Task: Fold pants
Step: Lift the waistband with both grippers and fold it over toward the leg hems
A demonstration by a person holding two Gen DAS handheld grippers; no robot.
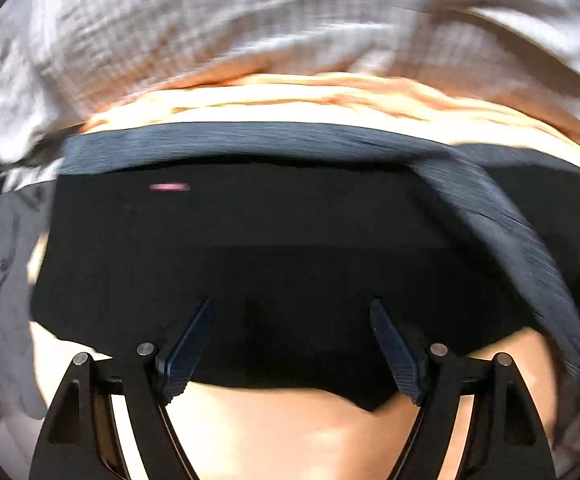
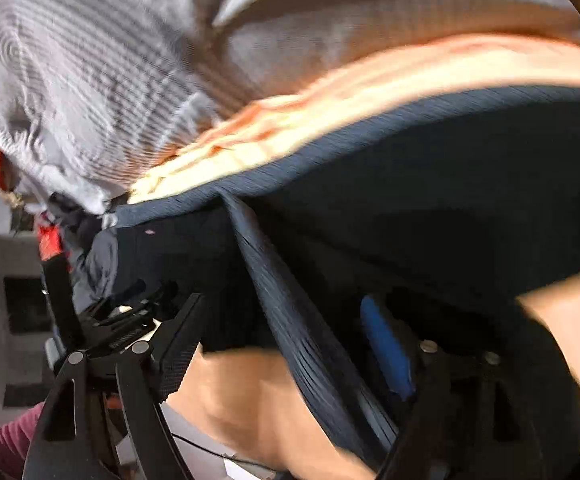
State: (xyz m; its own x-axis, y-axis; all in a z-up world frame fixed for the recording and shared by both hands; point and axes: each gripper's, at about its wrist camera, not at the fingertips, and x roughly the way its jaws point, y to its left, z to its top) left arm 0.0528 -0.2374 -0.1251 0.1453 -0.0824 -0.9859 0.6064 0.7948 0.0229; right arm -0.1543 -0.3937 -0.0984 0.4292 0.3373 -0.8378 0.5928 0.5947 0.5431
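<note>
Both grippers stand spread and empty: your left gripper (image 1: pixel 290 340) hangs over the black pants (image 1: pixel 249 248), your right gripper (image 2: pixel 285 344) straddles their ribbed waistband (image 2: pixel 310 320) without pinching. Pants lie folded on the tan table (image 1: pixel 281 432), near the grey cloth pile (image 1: pixel 169 32). Risk: that loose waistband strip may snag a finger and drag the fold open.
</note>
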